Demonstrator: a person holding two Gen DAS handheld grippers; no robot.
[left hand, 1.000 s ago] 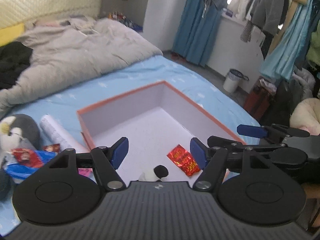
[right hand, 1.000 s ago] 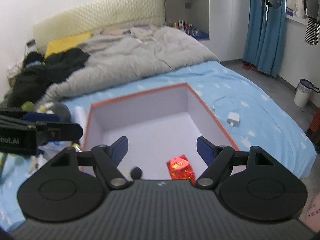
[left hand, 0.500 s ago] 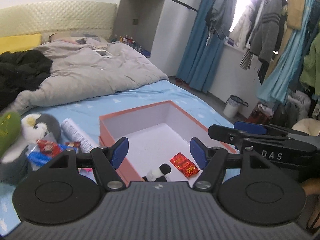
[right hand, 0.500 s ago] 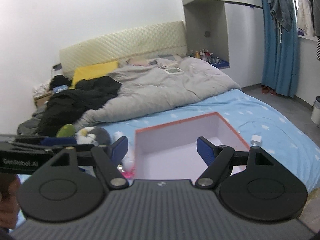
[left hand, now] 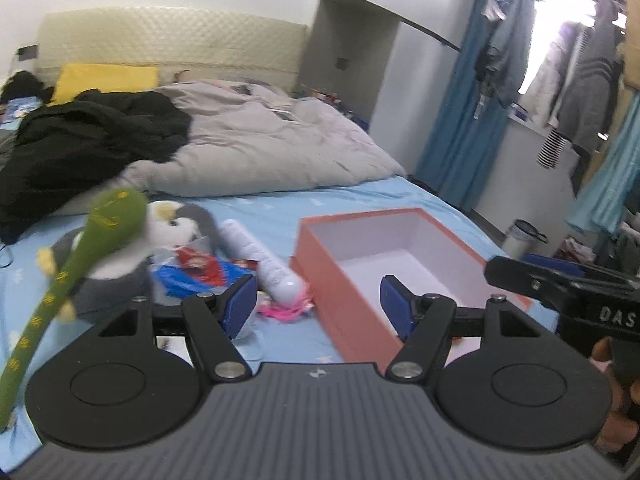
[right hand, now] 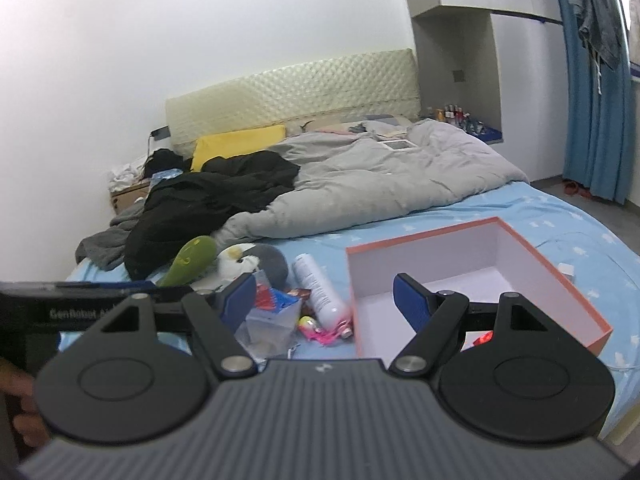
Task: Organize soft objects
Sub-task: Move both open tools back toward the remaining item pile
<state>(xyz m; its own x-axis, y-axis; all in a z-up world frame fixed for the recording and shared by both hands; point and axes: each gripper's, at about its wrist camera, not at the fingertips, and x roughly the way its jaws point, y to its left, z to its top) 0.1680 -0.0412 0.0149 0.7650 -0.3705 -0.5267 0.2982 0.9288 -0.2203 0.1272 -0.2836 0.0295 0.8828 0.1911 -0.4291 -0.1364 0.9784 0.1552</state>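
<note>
- Orange-walled box (right hand: 472,280), open side up, lies with its long axis running away from the cameras.
- Left gripper (left hand: 318,302) and right gripper (right hand: 324,300): jaws apart, nothing between them.

orange box (left hand: 352,304) (white inside), green plush snake (left hand: 108,224), star-patterned blue sheet (left hand: 360,196)

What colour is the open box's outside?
Orange outside, white inside the box; clearest in the left wrist view.
</note>
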